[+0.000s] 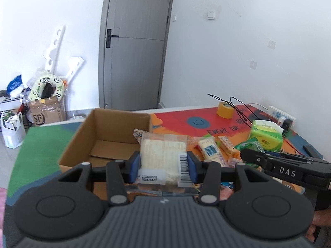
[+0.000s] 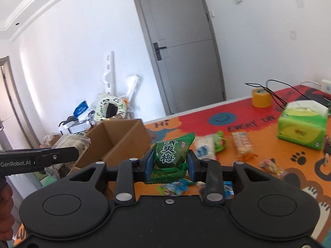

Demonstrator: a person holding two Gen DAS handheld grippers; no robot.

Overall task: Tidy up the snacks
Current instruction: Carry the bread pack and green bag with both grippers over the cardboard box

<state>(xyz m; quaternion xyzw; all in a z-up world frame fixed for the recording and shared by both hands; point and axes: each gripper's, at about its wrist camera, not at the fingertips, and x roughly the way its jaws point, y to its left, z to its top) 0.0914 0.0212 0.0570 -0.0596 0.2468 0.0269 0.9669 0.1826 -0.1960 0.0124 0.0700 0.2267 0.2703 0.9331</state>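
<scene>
My left gripper (image 1: 162,165) is shut on a clear-wrapped pale cake packet (image 1: 160,155), held above the near edge of an open cardboard box (image 1: 115,128). My right gripper (image 2: 169,163) is shut on a green plum candy bag (image 2: 171,155), lifted over the colourful table mat. In the left wrist view the right gripper's black body (image 1: 285,170) reaches in from the right with that green bag (image 1: 251,144) at its tip. In the right wrist view the left gripper's arm (image 2: 39,158) comes in from the left, carrying the cake packet (image 2: 70,144) beside the box (image 2: 122,136).
Several small snack packets (image 2: 242,146) lie loose on the mat (image 2: 258,128), some under the grippers. A green tissue pack (image 2: 302,128), a yellow tape roll (image 2: 261,97) and black cables sit at the far right. Bags and clutter stand on the floor by the grey door (image 1: 136,41).
</scene>
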